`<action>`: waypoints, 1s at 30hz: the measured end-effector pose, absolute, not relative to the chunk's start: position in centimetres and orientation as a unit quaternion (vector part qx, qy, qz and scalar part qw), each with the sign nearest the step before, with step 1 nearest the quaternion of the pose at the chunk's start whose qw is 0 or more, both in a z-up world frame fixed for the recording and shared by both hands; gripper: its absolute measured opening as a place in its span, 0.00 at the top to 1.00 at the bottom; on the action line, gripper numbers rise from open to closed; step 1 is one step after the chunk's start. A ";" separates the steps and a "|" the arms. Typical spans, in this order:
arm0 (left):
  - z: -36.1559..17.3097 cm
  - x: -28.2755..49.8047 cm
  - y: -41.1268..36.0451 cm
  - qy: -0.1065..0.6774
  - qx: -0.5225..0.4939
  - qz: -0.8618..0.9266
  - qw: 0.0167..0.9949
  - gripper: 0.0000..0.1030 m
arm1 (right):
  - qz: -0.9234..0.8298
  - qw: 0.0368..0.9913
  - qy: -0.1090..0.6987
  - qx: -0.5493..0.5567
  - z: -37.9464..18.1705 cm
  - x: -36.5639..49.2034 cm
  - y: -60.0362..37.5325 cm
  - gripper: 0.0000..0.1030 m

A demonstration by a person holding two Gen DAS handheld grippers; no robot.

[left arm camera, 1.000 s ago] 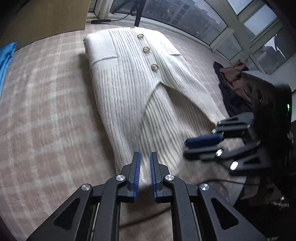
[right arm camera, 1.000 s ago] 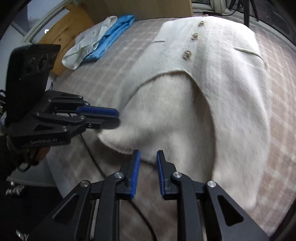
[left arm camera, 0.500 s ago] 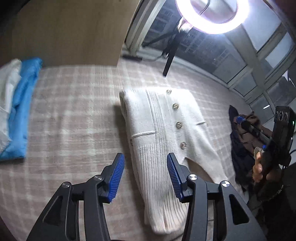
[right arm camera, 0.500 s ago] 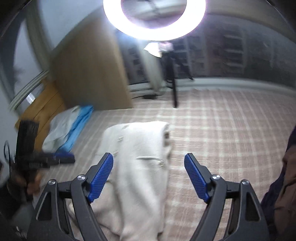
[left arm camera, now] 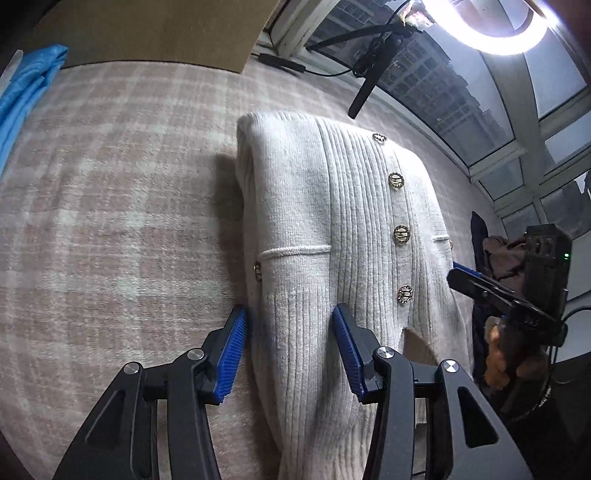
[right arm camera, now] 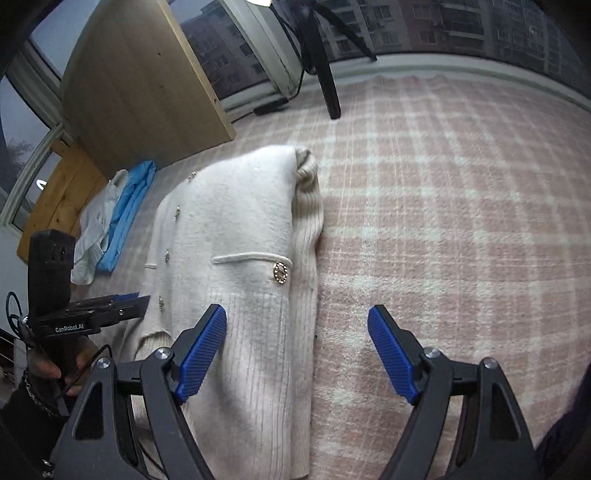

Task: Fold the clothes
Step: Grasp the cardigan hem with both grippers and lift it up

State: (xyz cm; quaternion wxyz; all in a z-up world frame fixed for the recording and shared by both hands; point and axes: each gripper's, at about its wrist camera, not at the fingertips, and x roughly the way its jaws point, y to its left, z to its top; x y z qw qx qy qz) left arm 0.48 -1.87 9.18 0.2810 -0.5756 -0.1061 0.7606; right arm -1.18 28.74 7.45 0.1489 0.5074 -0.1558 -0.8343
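**Q:** Two grippers appear; how does each stand relative to the cream cardigan (left arm camera: 332, 229)?

**A:** Left gripper (left arm camera: 290, 347): jaws partly apart, straddling the cardigan's near left edge, pads not pressing the knit. Right gripper (right arm camera: 297, 354): jaws wide, one blue pad over the cardigan's right edge, the other over bare blanket; nothing held.

**Q:** Where does the cardigan lie?

**A:** Flat and buttoned on the pink plaid blanket (right arm camera: 443, 221), sides folded under, gold buttons (left arm camera: 402, 234) down its front, hem toward the grippers.

**Q:** What surrounds the cardigan?

**A:** Left of it, well apart: a blue garment (right arm camera: 129, 206) with a white one (right arm camera: 92, 236), beside a wooden board (right arm camera: 140, 88). Right of it, near: a dark clothes heap (left arm camera: 491, 254). Beyond its collar: a black tripod leg (right arm camera: 325, 70) under a ring light (left arm camera: 491, 26), before windows.

**Q:** Any obstruction?

**A:** In the left view, the right gripper (left arm camera: 498, 295) and its hand (left arm camera: 498, 362) partly screen the dark heap.
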 end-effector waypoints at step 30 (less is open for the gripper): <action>13.7 2.3 3.4 -0.138 -0.506 0.798 0.296 0.79 | -0.820 0.251 -0.216 0.467 9.9 -0.5 24.4 0.73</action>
